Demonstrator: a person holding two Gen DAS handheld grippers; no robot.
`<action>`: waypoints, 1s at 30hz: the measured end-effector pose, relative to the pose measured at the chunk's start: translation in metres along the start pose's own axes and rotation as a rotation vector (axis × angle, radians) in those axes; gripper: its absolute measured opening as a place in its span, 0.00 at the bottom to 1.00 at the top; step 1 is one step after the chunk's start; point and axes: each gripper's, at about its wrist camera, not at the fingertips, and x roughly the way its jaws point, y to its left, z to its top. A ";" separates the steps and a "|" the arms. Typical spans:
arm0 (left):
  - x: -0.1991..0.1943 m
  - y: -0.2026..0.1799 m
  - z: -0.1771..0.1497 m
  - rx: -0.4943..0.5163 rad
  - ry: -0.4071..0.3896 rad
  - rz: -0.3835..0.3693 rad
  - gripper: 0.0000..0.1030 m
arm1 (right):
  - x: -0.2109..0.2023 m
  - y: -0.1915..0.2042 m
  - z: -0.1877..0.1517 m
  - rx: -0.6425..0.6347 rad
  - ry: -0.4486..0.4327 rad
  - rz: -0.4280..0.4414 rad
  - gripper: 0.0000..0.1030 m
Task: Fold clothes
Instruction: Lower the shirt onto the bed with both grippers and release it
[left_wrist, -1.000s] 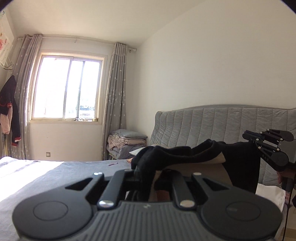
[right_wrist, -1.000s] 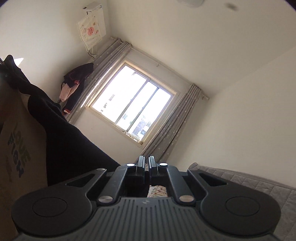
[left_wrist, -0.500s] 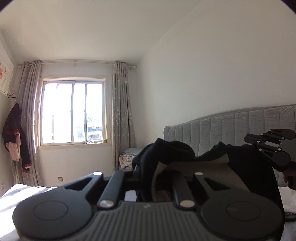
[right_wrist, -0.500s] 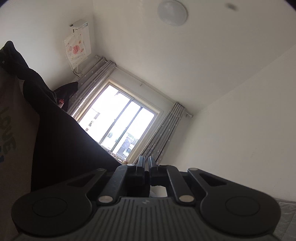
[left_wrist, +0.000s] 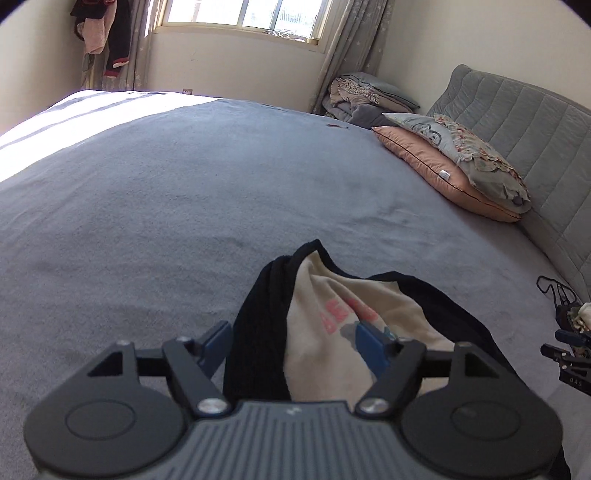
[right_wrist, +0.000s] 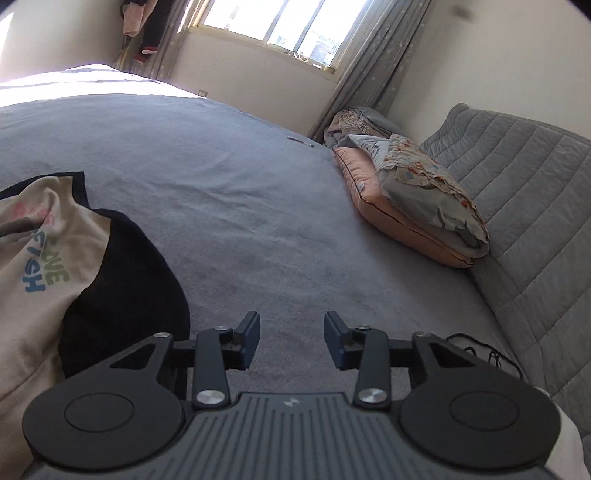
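Now both claws (left_wrist: 295, 345) (right_wrist: 291, 339) tilted bedward, opening.

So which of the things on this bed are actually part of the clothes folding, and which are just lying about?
Part of the job:
- black and cream shirt, lying between the opening jaws of the left gripper
- right gripper, jaws opening over bare blanket, nothing between them

Just lying about:
- pink pillow
- patterned grey pillow
- bedding heap by the curtain
- black cord
- clothes hanging near the window
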 end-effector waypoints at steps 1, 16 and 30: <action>-0.002 -0.005 -0.012 0.032 0.017 0.010 0.77 | 0.001 0.006 -0.009 0.001 0.036 0.052 0.40; 0.008 0.036 -0.040 0.076 0.101 0.122 0.15 | -0.011 0.026 -0.037 0.033 0.130 0.176 0.08; -0.011 0.104 0.057 -0.121 -0.060 0.052 0.16 | -0.014 -0.102 0.035 0.174 -0.036 -0.149 0.07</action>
